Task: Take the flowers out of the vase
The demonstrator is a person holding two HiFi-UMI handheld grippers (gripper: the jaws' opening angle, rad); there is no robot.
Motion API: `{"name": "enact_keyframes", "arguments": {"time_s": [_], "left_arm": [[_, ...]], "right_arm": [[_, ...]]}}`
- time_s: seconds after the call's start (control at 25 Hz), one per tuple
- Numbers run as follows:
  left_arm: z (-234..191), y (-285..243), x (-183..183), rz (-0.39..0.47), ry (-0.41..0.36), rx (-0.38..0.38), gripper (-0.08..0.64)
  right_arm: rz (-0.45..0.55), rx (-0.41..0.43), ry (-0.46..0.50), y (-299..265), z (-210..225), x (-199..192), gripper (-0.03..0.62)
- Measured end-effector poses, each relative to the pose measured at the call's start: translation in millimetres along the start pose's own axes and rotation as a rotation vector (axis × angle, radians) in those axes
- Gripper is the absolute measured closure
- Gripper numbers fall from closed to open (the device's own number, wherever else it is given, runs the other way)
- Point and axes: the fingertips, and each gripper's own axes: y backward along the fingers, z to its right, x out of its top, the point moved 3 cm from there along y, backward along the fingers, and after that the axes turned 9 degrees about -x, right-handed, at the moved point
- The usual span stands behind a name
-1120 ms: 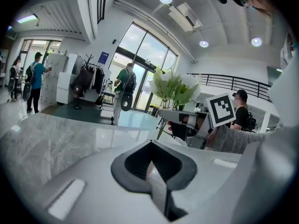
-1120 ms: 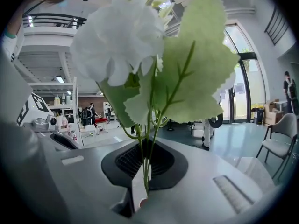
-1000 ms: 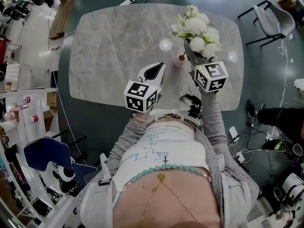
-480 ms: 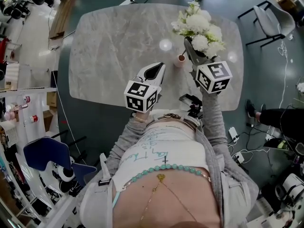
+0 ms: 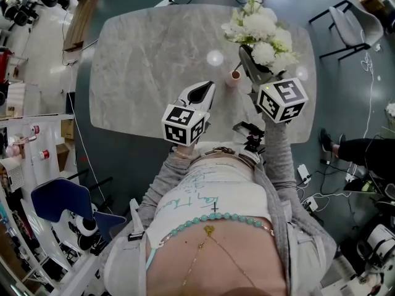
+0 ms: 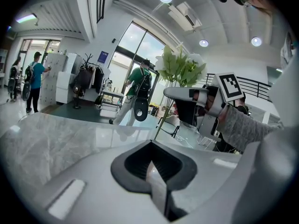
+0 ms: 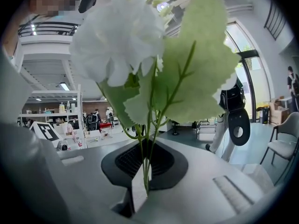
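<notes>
White flowers (image 5: pixel 259 32) pinched by right gripper (image 5: pixel 245 53), left gripper (image 5: pixel 208 86) closed

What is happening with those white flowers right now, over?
Right gripper shut on white flowers, green stems. Left gripper shut, empty. Small pink vase on marble table. Nothing in the way.

My left gripper (image 5: pixel 207 90) and right gripper (image 5: pixel 245 55) had pale grey shells, black ribbed pads (image 6: pixel 133 162) and white cubes (image 5: pixel 183 125) with black square markers. The wearer had grey knit sleeves (image 5: pixel 281 160).
</notes>
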Motion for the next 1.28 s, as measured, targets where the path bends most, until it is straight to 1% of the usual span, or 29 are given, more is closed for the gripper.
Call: {"name": "enact_keyframes", "arguments": {"time_s": [0.24,0.72,1.28], "left_arm": [[-1,-2,-2,-0.003,-0.004,0.001,0.56],[1,-3,1,-0.002,-0.01,-0.008,0.56],[1,-1,2,-0.003,-0.015,-0.005,0.558]], "right_arm": [[0.014,0.013,-0.005,3,-4,11,0.557],[0.014,0.014,0.005,8,-6,18,0.557],[-0.001,0.016,0.009,6,-8,15,0.558]]}}
